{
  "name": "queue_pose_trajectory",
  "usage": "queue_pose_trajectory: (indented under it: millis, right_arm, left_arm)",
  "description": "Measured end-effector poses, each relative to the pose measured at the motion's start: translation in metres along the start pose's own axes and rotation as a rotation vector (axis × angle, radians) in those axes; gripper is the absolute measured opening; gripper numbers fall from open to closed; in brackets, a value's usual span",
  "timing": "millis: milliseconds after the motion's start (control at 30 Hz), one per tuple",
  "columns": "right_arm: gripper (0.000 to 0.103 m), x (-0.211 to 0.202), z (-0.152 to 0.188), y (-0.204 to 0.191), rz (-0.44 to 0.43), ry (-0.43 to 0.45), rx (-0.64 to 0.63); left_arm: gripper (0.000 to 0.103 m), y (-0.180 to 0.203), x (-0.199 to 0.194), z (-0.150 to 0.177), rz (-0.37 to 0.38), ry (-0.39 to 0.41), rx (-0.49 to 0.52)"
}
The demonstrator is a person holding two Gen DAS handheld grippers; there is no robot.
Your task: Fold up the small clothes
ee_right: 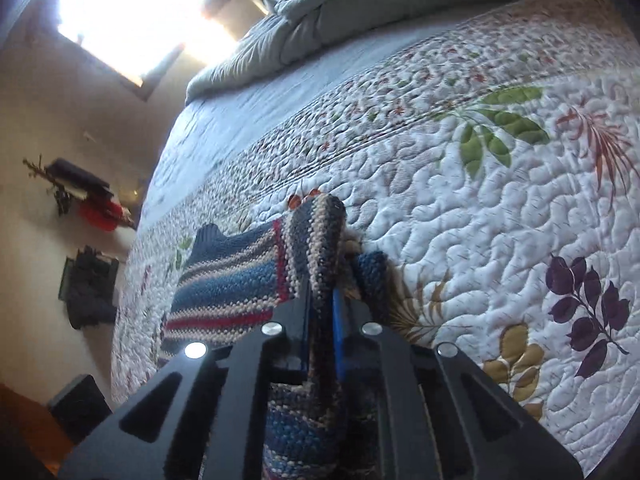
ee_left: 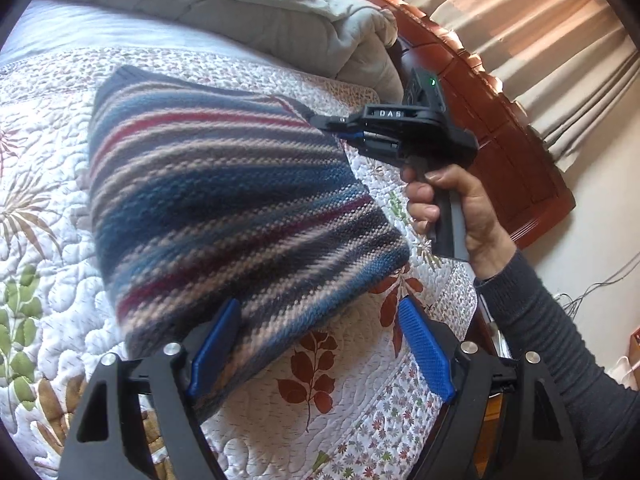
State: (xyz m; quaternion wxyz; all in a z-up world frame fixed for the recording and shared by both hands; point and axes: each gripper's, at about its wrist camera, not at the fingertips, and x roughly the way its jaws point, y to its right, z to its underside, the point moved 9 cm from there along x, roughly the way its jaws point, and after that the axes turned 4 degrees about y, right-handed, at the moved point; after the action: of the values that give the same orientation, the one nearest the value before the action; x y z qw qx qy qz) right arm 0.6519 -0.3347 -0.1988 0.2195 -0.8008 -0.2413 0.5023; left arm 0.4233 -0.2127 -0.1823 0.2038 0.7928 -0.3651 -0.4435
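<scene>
A knit sweater (ee_left: 224, 200) striped in blue, red and beige lies folded on the floral quilt (ee_left: 60, 240). In the left wrist view, a hand holds my right gripper (ee_left: 320, 122), shut on the sweater's far right corner and lifting it slightly. The right wrist view shows that gripper (ee_right: 320, 300) with its blue pads pinched on a bunched fold of the sweater (ee_right: 228, 280), the rest trailing left over the quilt (ee_right: 500, 220). My left gripper (ee_left: 316, 308) stands open at the sweater's near corner. Its left pad (ee_left: 216, 344) overlaps the knit edge; the right pad (ee_left: 426, 352) is apart from it.
A rumpled grey duvet (ee_left: 280, 12) is heaped at the far end of the bed. A red-brown wooden bedframe (ee_left: 500, 120) runs along the right, with beige curtains (ee_left: 520, 20) behind it. A bright window (ee_right: 132, 12) and a wall shelf (ee_right: 84, 188) show in the right wrist view.
</scene>
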Motion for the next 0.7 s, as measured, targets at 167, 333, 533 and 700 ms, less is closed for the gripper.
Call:
queue_pose_trajectory:
  millis: [167,333,533,700]
  right_arm:
    - [0.007,0.026,0.015,0.040,0.083,-0.037,0.093]
    - [0.025,0.024,0.014,0.036,0.008,-0.061,0.146]
    - [0.057,0.013,-0.010,0.021,0.010,-0.034,0.083]
    - [0.051,0.046,-0.009,0.001,-0.014,-0.077,0.066]
  left_arm:
    - [0.082,-0.002,-0.001,-0.002,0.006,-0.005,-0.010]
    - [0.082,0.004,-0.017,-0.006,0.020,0.015,-0.006]
    - [0.082,-0.019,-0.046,-0.029,0.007,0.110,-0.075]
    - [0.083,-0.048,-0.041,-0.055,-0.067,0.163,-0.115]
